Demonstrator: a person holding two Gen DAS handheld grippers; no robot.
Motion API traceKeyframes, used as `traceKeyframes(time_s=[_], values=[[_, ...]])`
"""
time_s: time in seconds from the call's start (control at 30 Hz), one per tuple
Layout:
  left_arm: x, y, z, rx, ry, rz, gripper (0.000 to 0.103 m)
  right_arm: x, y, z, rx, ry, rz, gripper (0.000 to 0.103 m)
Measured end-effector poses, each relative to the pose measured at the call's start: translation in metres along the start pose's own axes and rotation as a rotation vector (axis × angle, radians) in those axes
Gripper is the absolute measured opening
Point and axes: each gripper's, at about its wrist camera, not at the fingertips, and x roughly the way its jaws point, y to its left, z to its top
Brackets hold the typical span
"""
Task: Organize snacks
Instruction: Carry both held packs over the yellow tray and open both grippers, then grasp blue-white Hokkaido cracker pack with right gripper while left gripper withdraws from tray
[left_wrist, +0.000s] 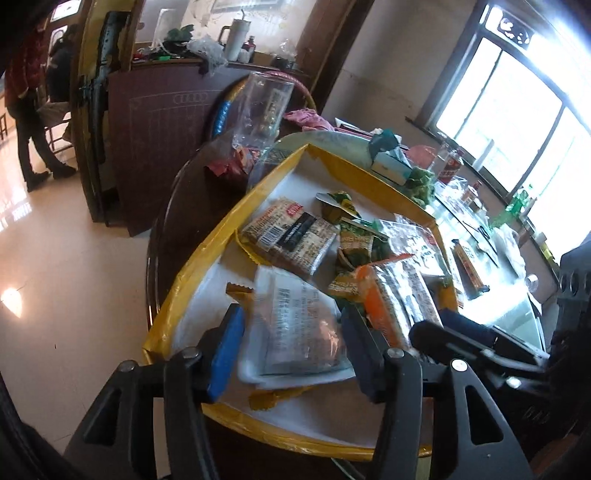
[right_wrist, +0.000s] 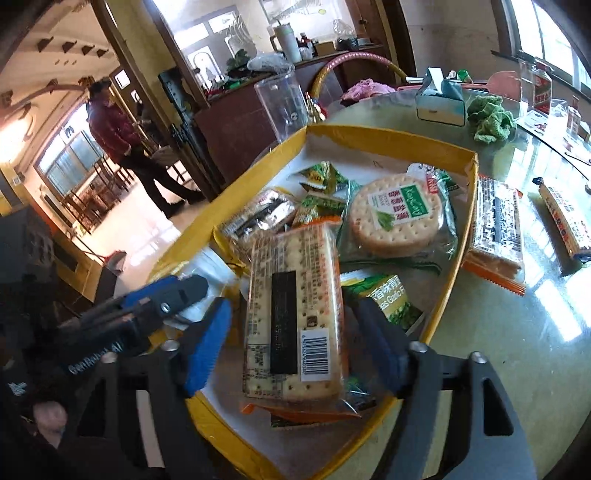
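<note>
A yellow-rimmed tray (left_wrist: 207, 254) (right_wrist: 458, 236) on the round table holds several snack packs. My left gripper (left_wrist: 291, 332) is open, its fingers on either side of a clear packet with printed text (left_wrist: 295, 325) lying in the tray. My right gripper (right_wrist: 295, 328) is open around a long orange-edged cracker pack with a barcode (right_wrist: 295, 310) lying in the tray. A round cracker pack (right_wrist: 397, 216) and small green packets (right_wrist: 321, 177) lie farther in. The left gripper shows in the right wrist view (right_wrist: 162, 299) and the right one in the left wrist view (left_wrist: 461, 336).
Outside the tray on the glass tabletop lie another orange cracker pack (right_wrist: 496, 229) and a long snack bar (right_wrist: 565, 225). A tissue box (right_wrist: 439, 99), green cloth (right_wrist: 489, 118), a clear cup (right_wrist: 282, 107) and bottles stand beyond. A person (right_wrist: 122, 140) stands by the doorway.
</note>
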Motion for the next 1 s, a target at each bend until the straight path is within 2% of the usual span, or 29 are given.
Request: traceKeyframes(time_s=[0.07, 0.13, 0.27, 0.5, 0.8, 1.0], values=[[-0.008, 0.001, 0.001, -0.021, -0.027, -0.027, 0.062, -0.008, -0.004, 0.000, 0.016, -0.017, 0.017, 0.075], [-0.020, 0.001, 0.001, -0.039, -0.072, -0.041, 0.068, -0.018, -0.008, -0.001, 0.031, -0.039, 0.029, 0.080], [-0.033, -0.016, 0.000, -0.025, -0.111, -0.057, 0.072, -0.048, -0.022, -0.004, 0.064, -0.110, 0.016, 0.088], [-0.036, -0.069, -0.011, 0.042, -0.093, -0.140, 0.078, -0.102, -0.065, -0.011, 0.077, -0.171, -0.025, 0.089], [-0.027, -0.122, -0.032, 0.132, -0.032, -0.221, 0.079, -0.127, -0.149, -0.007, 0.100, -0.063, -0.167, 0.089], [-0.029, -0.129, -0.038, 0.162, -0.029, -0.234, 0.079, -0.105, -0.195, 0.016, 0.104, 0.034, -0.294, 0.089]])
